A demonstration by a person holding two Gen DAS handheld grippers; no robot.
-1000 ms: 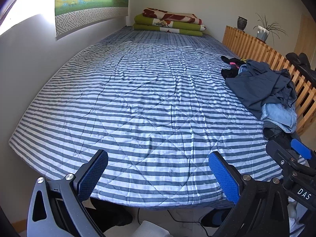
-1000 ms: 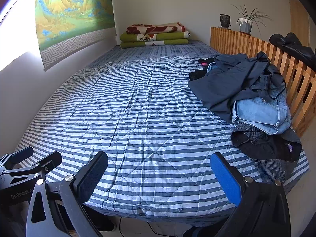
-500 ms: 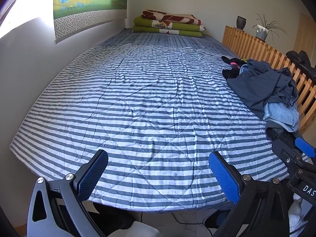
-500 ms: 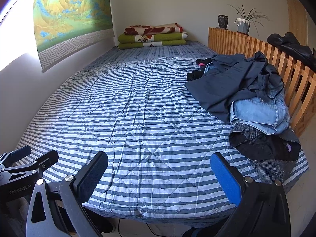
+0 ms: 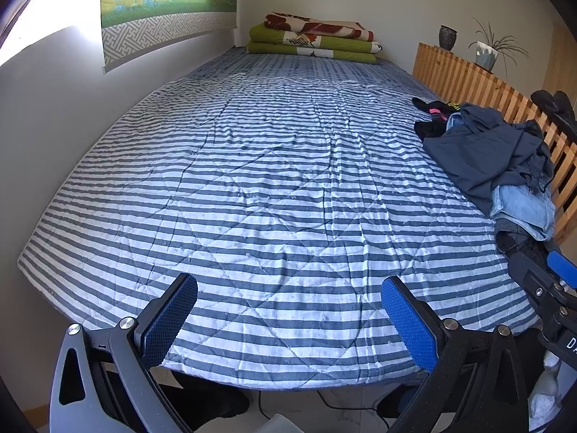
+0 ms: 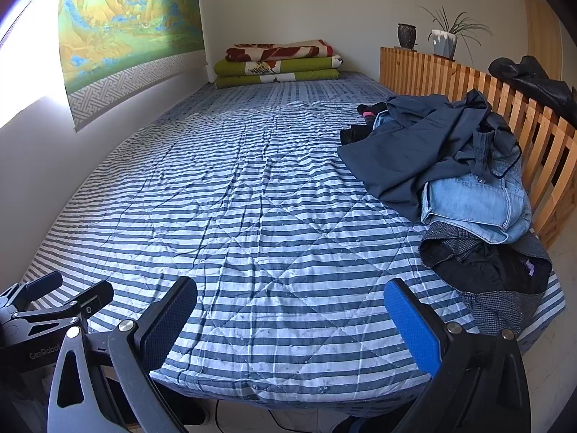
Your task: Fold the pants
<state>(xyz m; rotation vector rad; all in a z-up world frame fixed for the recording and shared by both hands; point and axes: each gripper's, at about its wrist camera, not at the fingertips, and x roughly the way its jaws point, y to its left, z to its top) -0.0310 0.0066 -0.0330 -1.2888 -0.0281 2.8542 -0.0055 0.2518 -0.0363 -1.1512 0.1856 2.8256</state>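
A heap of clothes lies along the bed's right side: a dark navy garment (image 6: 414, 151) (image 5: 483, 155) on top, light blue jeans (image 6: 472, 202) (image 5: 523, 209) under it, and a dark checked piece (image 6: 487, 270) nearest the foot. My left gripper (image 5: 288, 319) hangs open over the bed's near edge, holding nothing. Over the same edge my right gripper (image 6: 290, 319) is open and empty too, with the heap ahead to its right. Each gripper shows at the side of the other's view.
The blue-and-white striped quilt (image 5: 270, 187) covers the bed. Folded green and red blankets (image 6: 277, 63) sit at the far end. A wooden slat rail (image 6: 505, 108) runs along the right, with a pot, a plant (image 6: 445, 36) and a black item on top. A wall flanks the left.
Both grippers have drifted slightly back and tilted up, so more of the bed's near edge and the floor below shows. Both stay open. The clothes have not moved.
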